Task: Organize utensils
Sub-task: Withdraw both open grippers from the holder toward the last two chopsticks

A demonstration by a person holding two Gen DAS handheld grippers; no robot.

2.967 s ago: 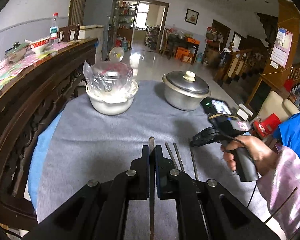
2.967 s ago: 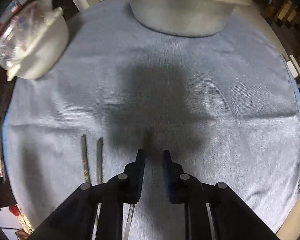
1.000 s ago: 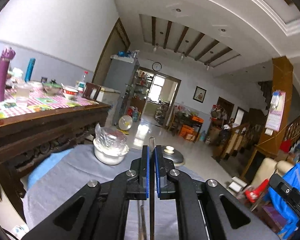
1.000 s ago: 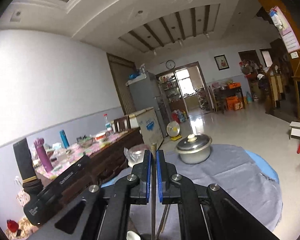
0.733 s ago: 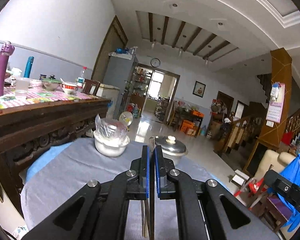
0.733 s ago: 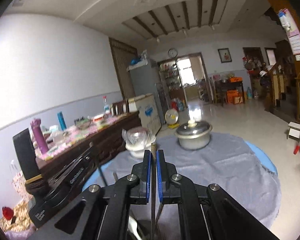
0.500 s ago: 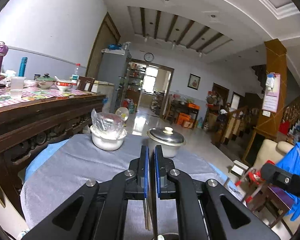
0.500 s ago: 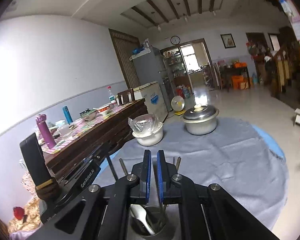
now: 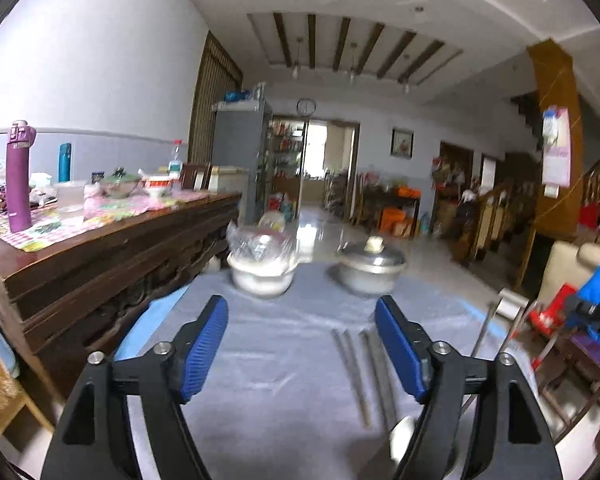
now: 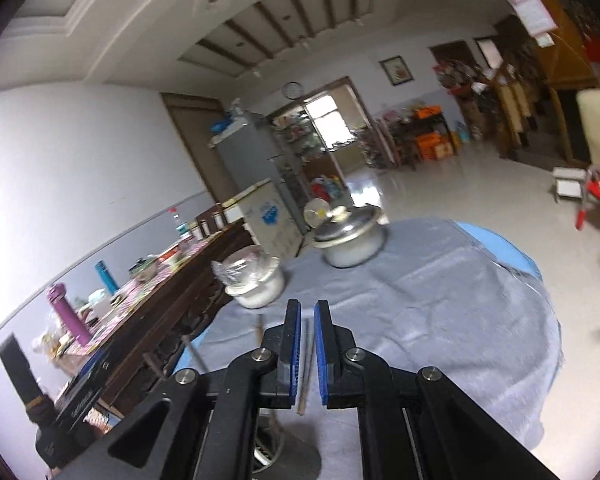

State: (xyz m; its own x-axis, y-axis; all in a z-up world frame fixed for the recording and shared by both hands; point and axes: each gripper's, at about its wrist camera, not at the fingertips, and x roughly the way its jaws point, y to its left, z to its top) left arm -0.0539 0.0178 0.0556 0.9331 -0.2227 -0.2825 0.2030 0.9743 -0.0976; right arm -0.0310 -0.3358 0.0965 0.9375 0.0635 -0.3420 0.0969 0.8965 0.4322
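Observation:
My left gripper (image 9: 300,328) is wide open and empty above the grey cloth (image 9: 284,364). Several chopsticks (image 9: 354,372) lie on the cloth just right of its middle, and a spoon bowl (image 9: 402,438) shows low by the right finger. My right gripper (image 10: 307,320) has its jaws nearly together with a narrow gap and nothing between them; a chopstick (image 10: 305,372) lies on the cloth below the gap. A metal holder's rim (image 10: 268,454) shows under the right gripper, mostly hidden.
A white bowl covered with plastic (image 9: 260,268) and a lidded steel pot (image 9: 370,268) stand at the far side of the round table. A dark wooden sideboard (image 9: 112,256) with bottles and dishes runs along the left. The left gripper's handle (image 10: 52,412) shows at lower left.
My left gripper has opened wide and let go of the chopstick it held. My right gripper no longer holds its chopstick and has tilted and swung over the table.

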